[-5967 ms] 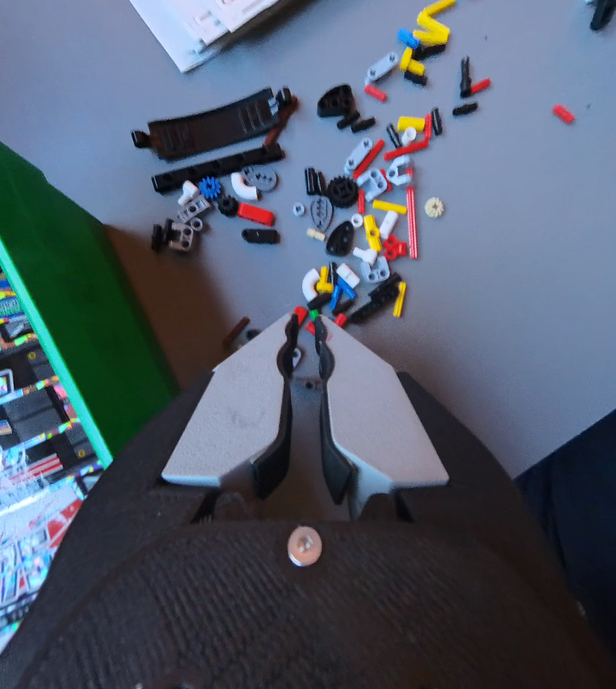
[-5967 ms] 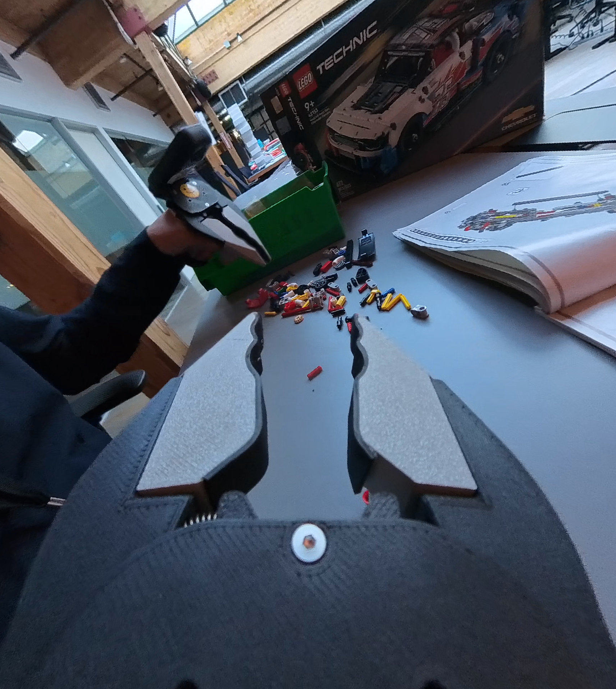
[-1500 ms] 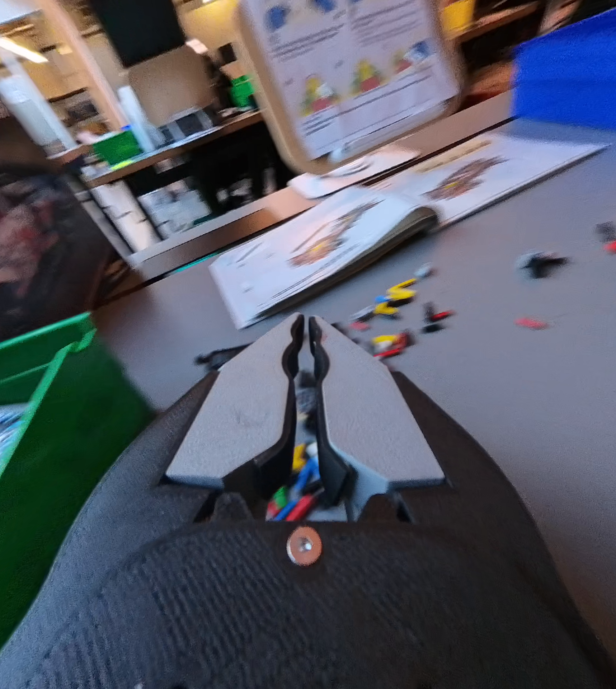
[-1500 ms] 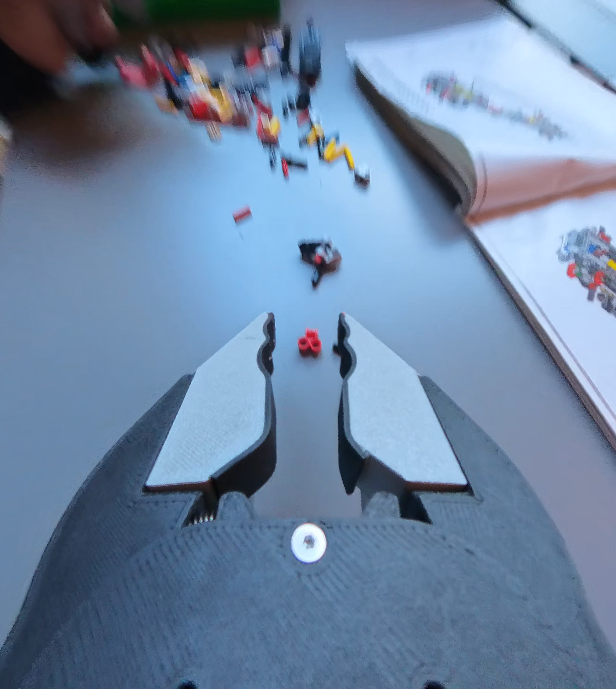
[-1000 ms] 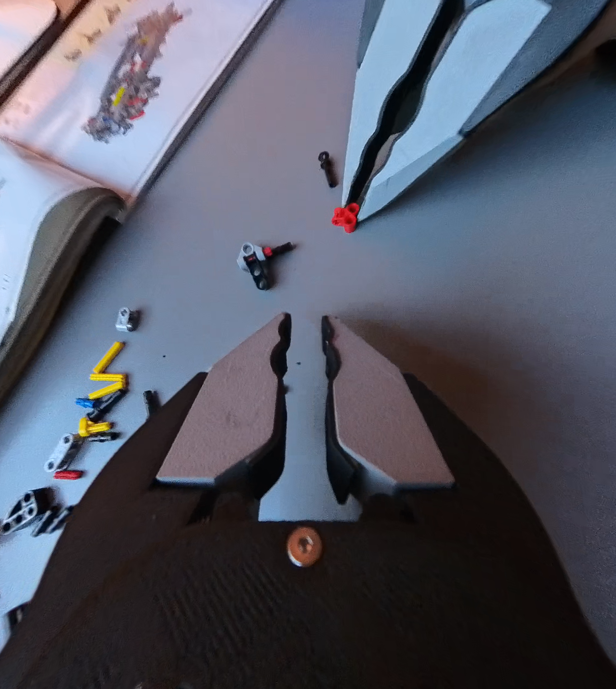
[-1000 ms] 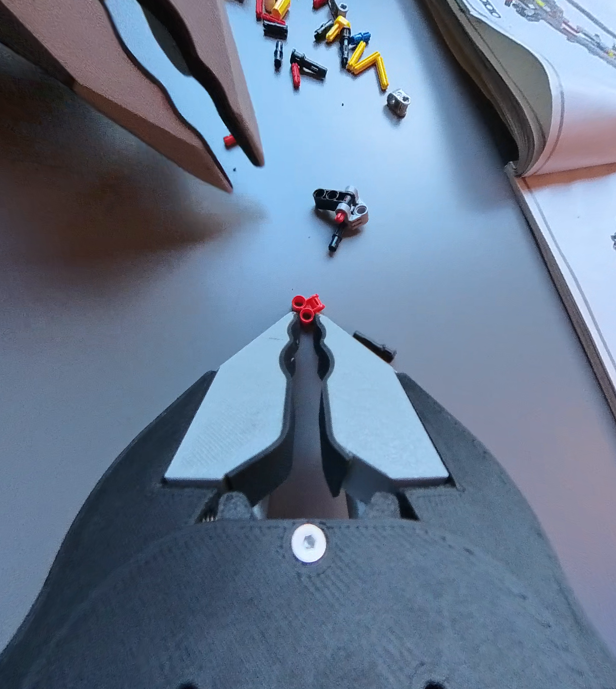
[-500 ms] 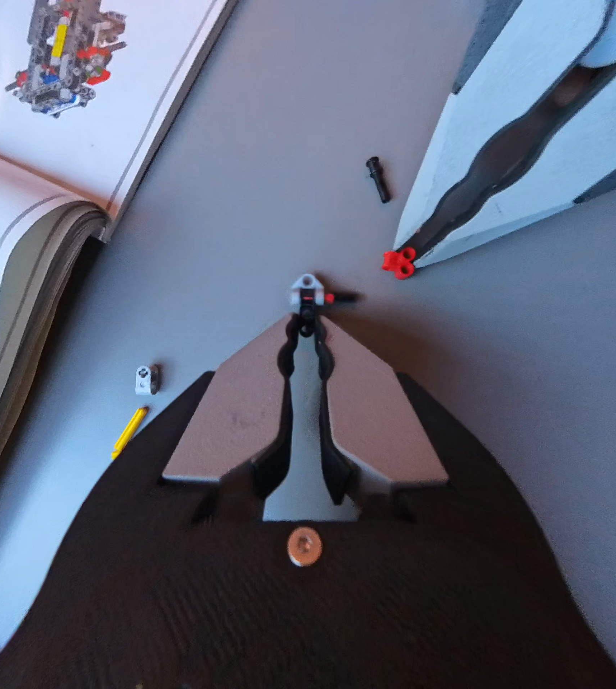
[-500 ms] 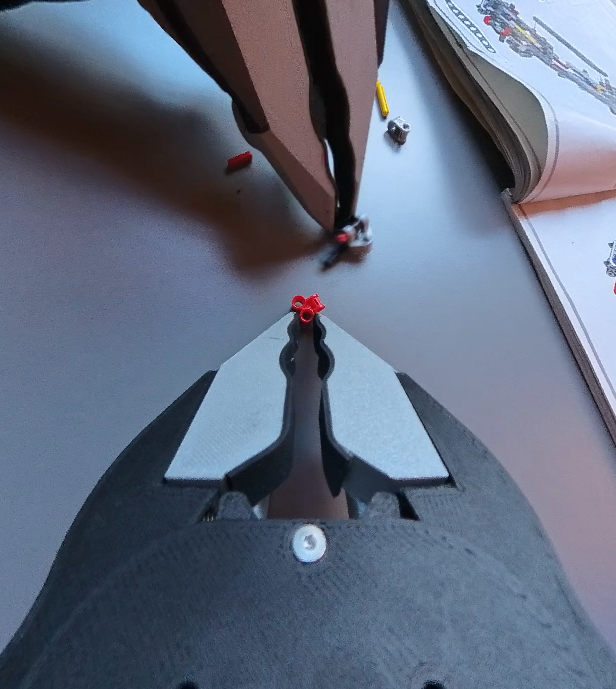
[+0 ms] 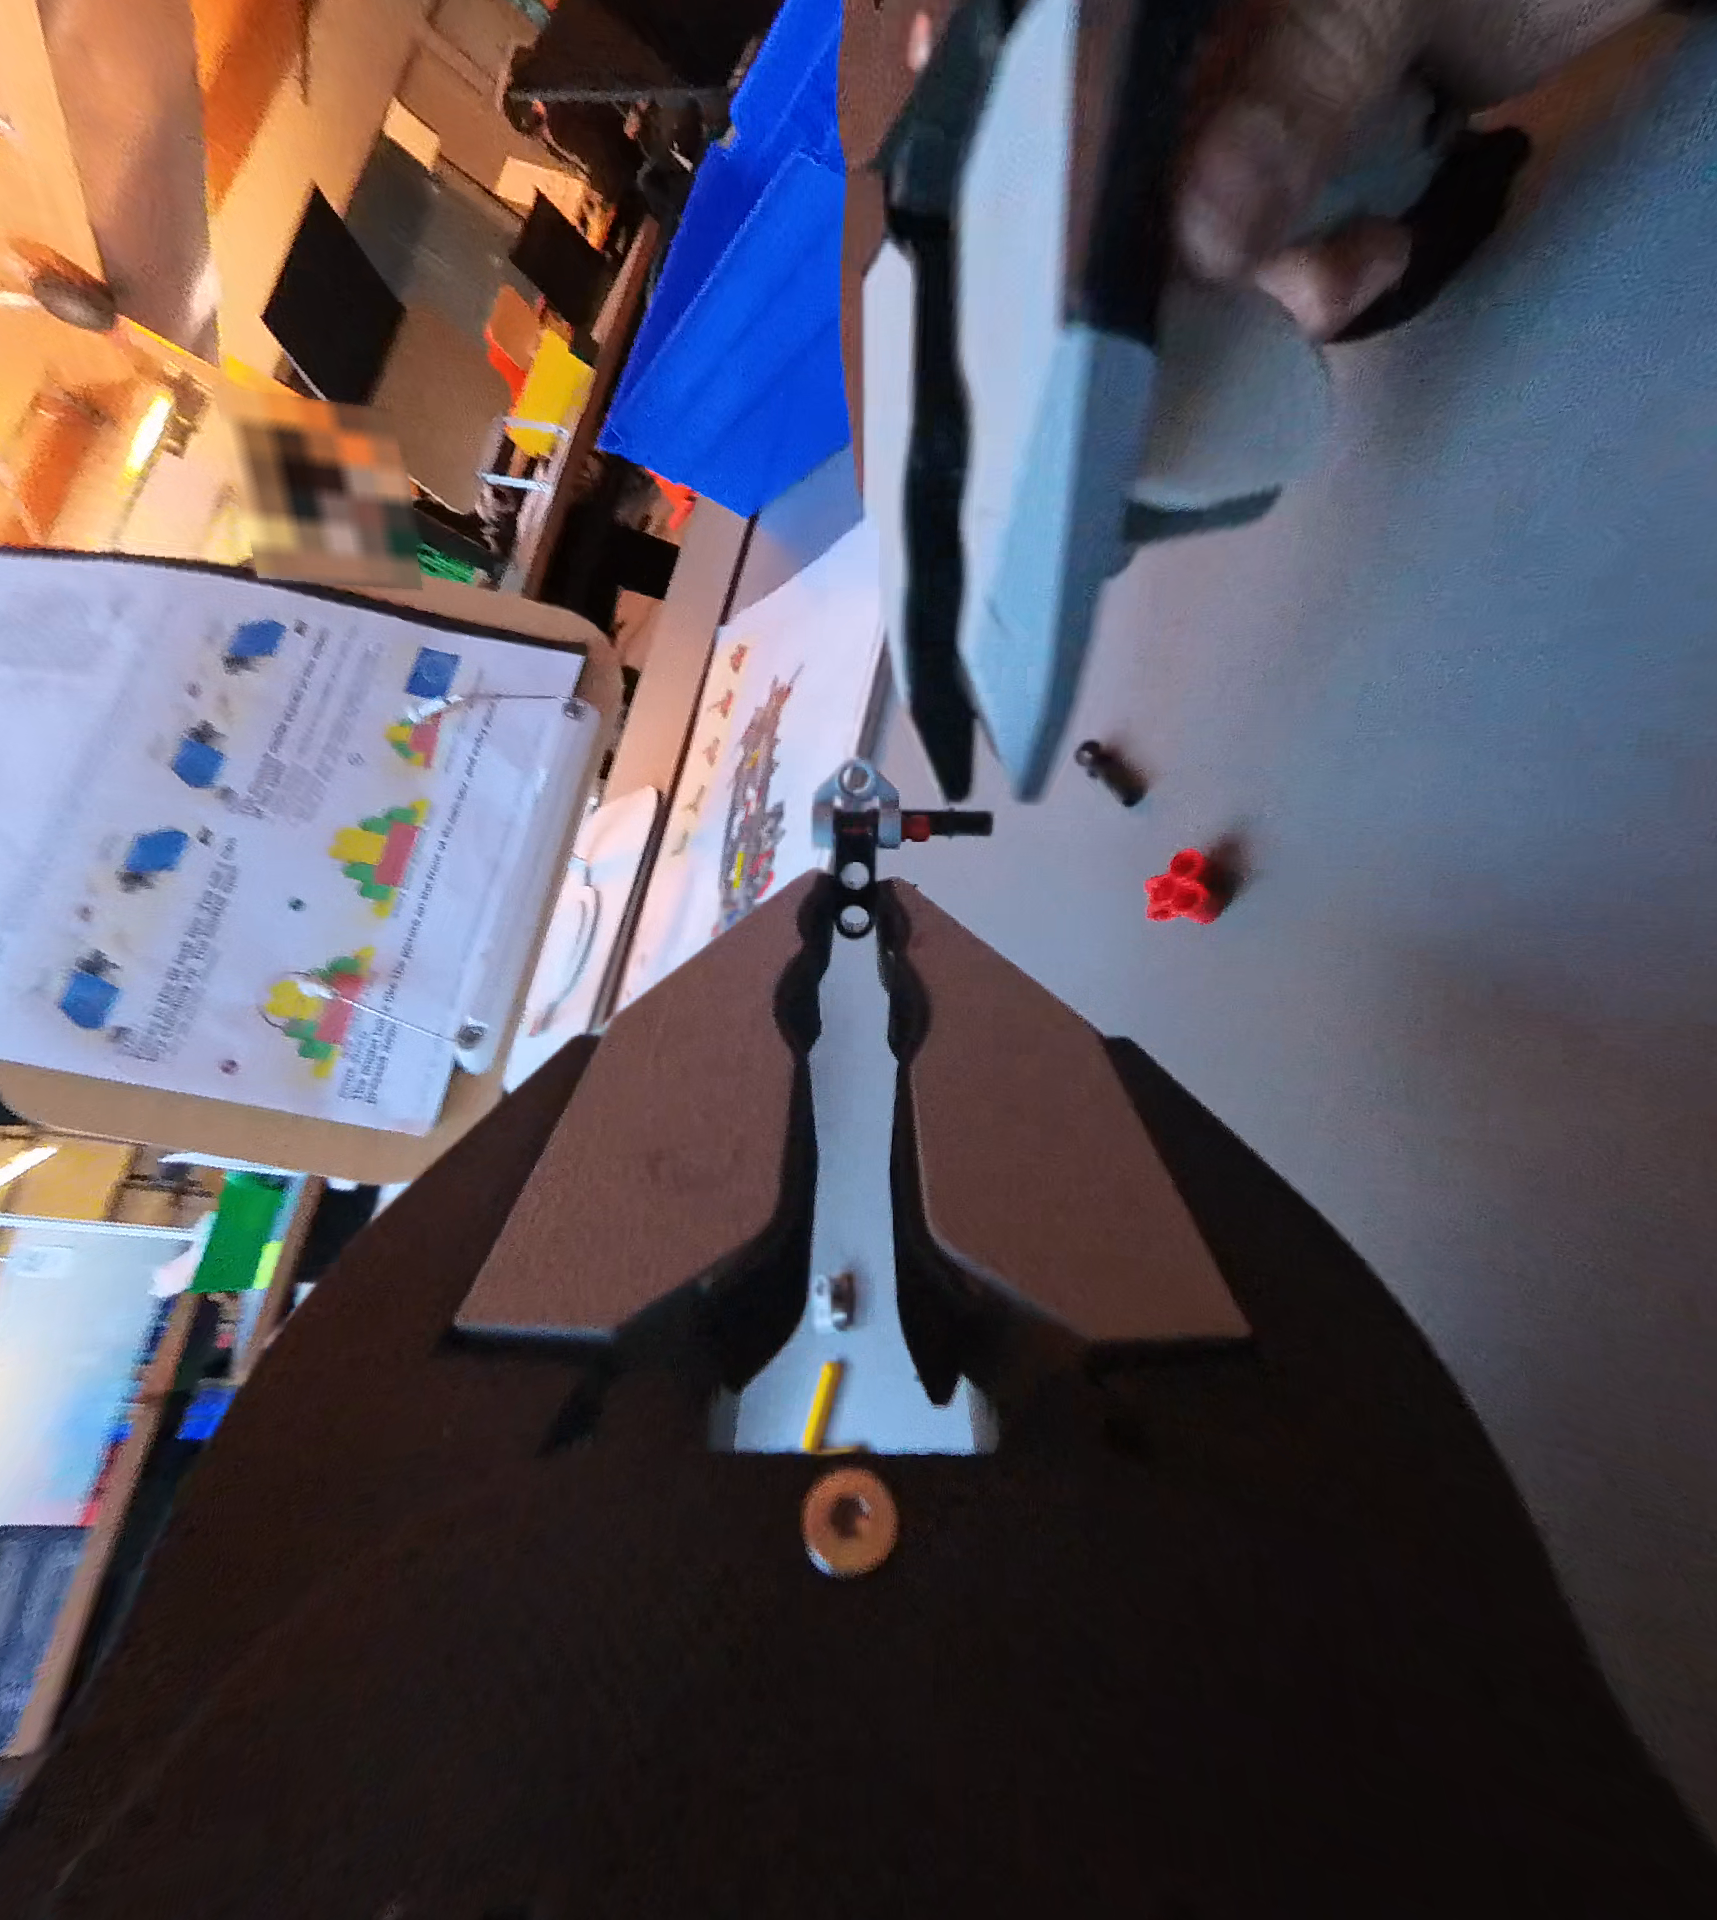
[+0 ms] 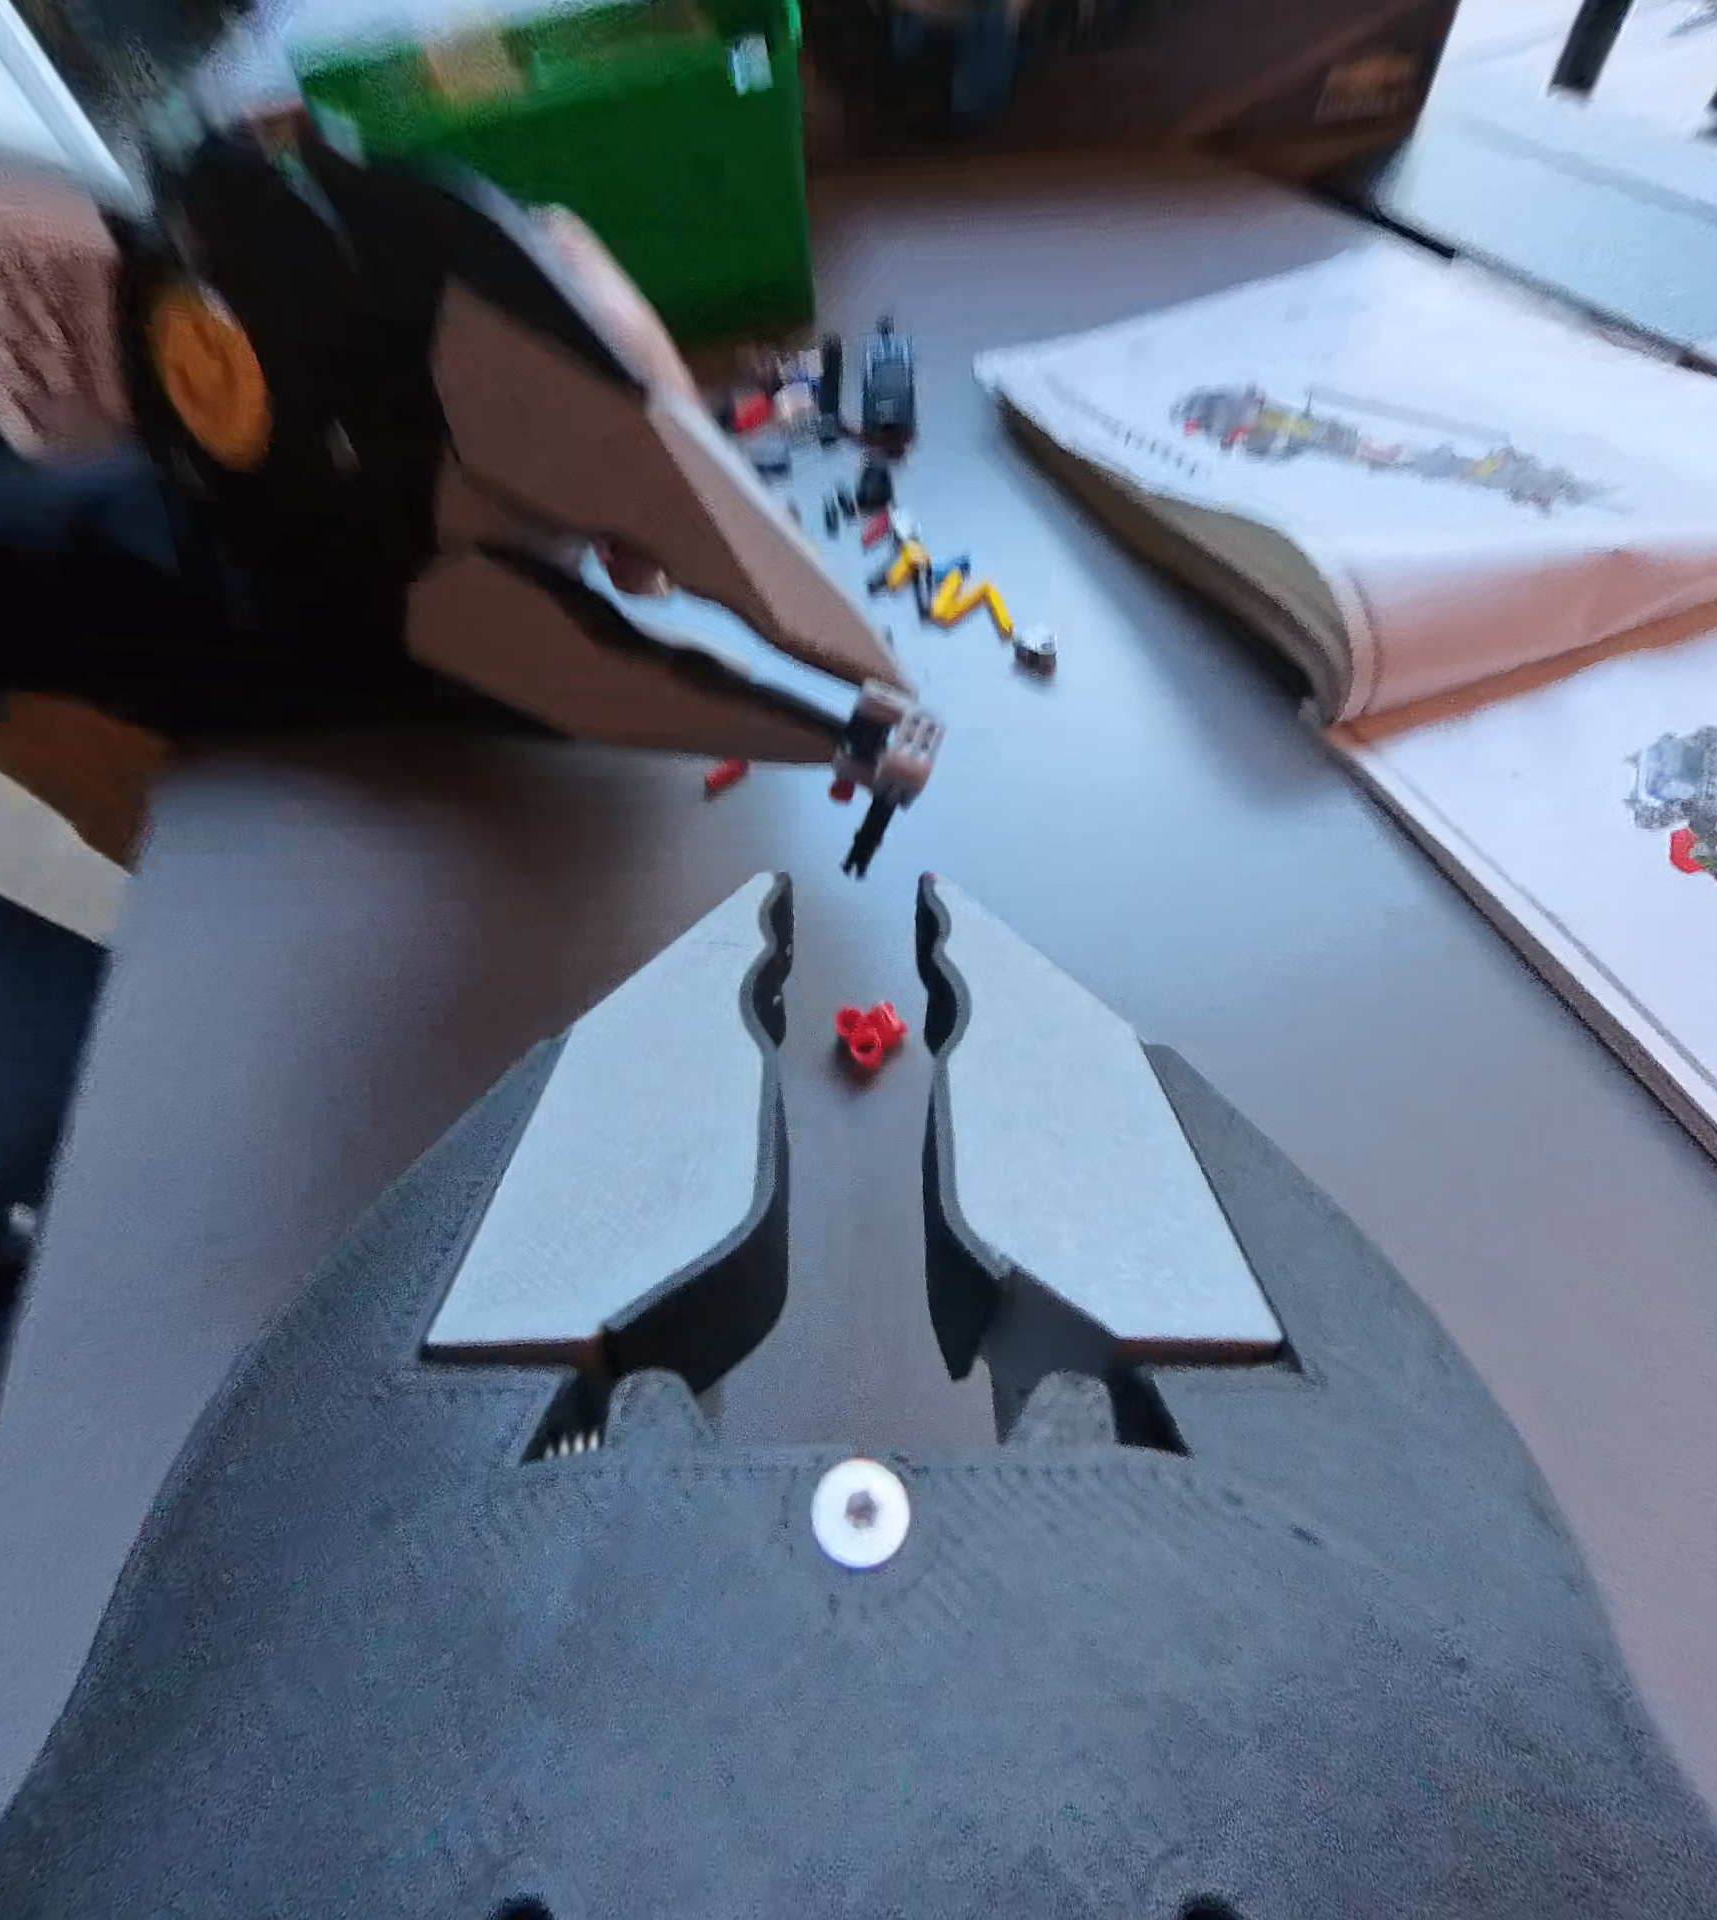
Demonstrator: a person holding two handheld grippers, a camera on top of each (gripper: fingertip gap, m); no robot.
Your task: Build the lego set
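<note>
Left wrist view, item 1: left gripper (image 9: 854, 904), fingers drawn almost together on the black beam of a small assembly (image 9: 859, 831). Both pads press the beam's sides. The grey connector sits at the assembly's far end, and a red-and-black pin juts out sideways towards the right gripper. The right wrist view shows the assembly carried at the fingertips, apparently clear of the table (image 9: 1456, 1039), its pin pointing down.

Item 2: right gripper (image 10: 854, 894), fingers spread, nothing in its grasp.

Item 3: red three-lobed piece (image 10: 869, 1031), lying loose on the table. It shows between the right gripper's fingers, back from the tips, with a gap to each pad. From the left wrist view it lies apart from both grippers, casting its own shadow.

Item 4: black pin (image 9: 1108, 774), on the table near the red piece, just beside the right gripper's tips.

Item 5: loose pieces (image 10: 937, 582), yellow, black, red and blue, scattered farther back; a small grey piece (image 10: 1036, 646) at their near edge.

Item 6: open instruction booklet (image 10: 1456, 468), on the table's right side.

Item 7: green bin (image 10: 625, 156), behind the scatter. Both views are blurred.
</note>
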